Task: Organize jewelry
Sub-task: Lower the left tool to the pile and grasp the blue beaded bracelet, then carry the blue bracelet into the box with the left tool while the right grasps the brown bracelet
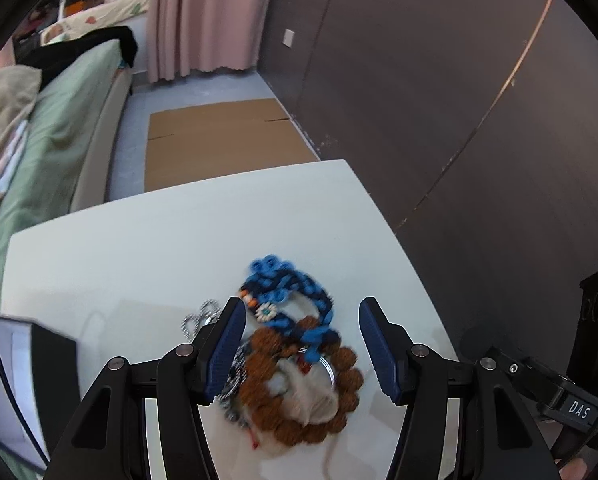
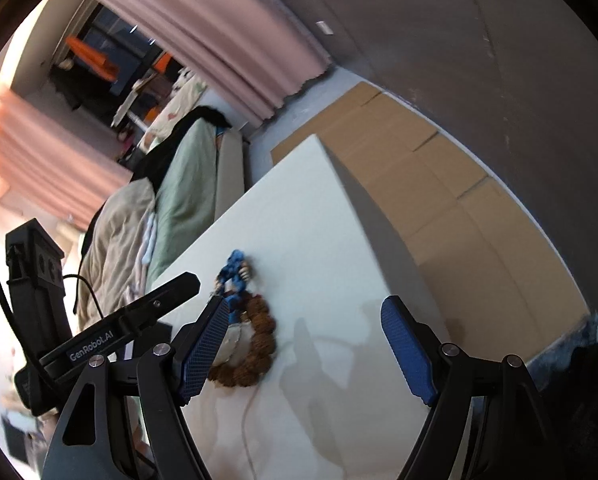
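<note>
The jewelry is heaped in one pile on the white counter [image 1: 139,264]: a blue bracelet [image 1: 287,300] toward the frame centre and a brown bead bracelet [image 1: 319,384] below it. In the left wrist view the pile is framed between the spread, empty fingers of the left gripper [image 1: 301,350], which is judged nearer. In the right wrist view the right gripper [image 2: 307,350] is also held spread and empty, with the pile at lower left beside its left finger.

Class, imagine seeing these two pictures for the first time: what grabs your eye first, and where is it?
A tangled pile on the white table: a blue chunky-link chain draped over a brown beaded bracelet, beside a silver chain. The open left gripper hangs right above the pile; the open right gripper sits to its right.
</note>
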Tool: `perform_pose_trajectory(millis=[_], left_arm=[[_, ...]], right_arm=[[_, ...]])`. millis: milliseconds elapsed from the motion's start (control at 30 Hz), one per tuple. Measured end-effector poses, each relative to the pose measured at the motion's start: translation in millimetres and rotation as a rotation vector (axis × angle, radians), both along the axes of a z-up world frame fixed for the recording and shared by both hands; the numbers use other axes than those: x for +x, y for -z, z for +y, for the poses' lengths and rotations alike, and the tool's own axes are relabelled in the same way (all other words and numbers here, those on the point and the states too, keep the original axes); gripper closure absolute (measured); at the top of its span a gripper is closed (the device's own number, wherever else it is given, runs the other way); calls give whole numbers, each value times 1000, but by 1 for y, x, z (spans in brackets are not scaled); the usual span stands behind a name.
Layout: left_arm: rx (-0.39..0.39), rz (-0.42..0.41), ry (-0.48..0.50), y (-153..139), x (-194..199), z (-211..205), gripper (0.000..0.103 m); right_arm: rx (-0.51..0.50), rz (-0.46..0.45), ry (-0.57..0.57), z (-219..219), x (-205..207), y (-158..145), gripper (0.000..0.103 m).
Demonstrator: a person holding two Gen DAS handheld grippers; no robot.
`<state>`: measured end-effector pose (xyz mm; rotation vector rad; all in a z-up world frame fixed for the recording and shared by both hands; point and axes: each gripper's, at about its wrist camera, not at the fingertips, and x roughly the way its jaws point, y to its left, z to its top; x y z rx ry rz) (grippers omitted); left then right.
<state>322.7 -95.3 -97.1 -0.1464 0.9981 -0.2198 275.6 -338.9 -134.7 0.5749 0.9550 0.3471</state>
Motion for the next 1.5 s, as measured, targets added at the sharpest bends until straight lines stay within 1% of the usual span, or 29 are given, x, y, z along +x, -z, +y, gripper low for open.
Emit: perform_pose_trajectory(millis=[133,233,300,367,400,433,467,500,533,600,700,767,867,1033,1167,1233,1267,1333,1400,1500], left_arm=[[26,16,49,7,10,-15,43],[66,43,73,16,15,-25,43],[98,88,66,27,19,-28,47],[133,89,78,32,22,-32,51],[152,89,84,32,22,-33,54],[173,90,86,34,24,-34,66],[183,92,83,35,26,-34,80],[178,98,79,35,26,-30,82],[162,98,77,34,28,-28,88],[119,75,70,26,23,-17,88],[84,30,64,12,12,-5,89],[61,4,51,2,2,7,89],[54,-33,42,-12,-9,17,89],[32,-72,30,-32,-27,35,89],[26,-100,9,-42,-40,52,89],[20,-112,-10,-47,-49,62,89],[18,-117,-17,-49,-52,66,89],[17,-131,-31,-54,-62,76,89],[8,-140,-55,-59,-73,90,89],[11,-139,-75,-62,-84,105,89]], right_arm=[[-19,1,59,-15,0,2,23],[-17,11,87,-24,1,5,23],[-11,15,93,-26,0,5,23],[-14,14,99,-27,-1,4,23],[-21,8,104,-27,-1,2,23],[-26,2,104,-26,-1,1,23],[-29,-3,100,-25,-2,0,23],[-30,-6,97,-23,-3,-1,23],[-26,-12,89,-21,-3,-3,24],[-12,-21,66,-16,-4,-4,29],[15,-21,24,-6,-2,-5,33],[32,-23,-7,2,0,-6,38],[36,-28,-46,16,2,-8,44],[55,-33,-101,38,1,-12,46],[38,-65,-133,56,-7,-19,50],[49,-85,-165,68,-11,-24,55],[46,-97,-182,74,-12,-26,58],[34,-114,-212,87,-15,-29,62],[44,-105,-256,103,-15,-28,63],[-12,-111,-293,125,-16,-28,63]])
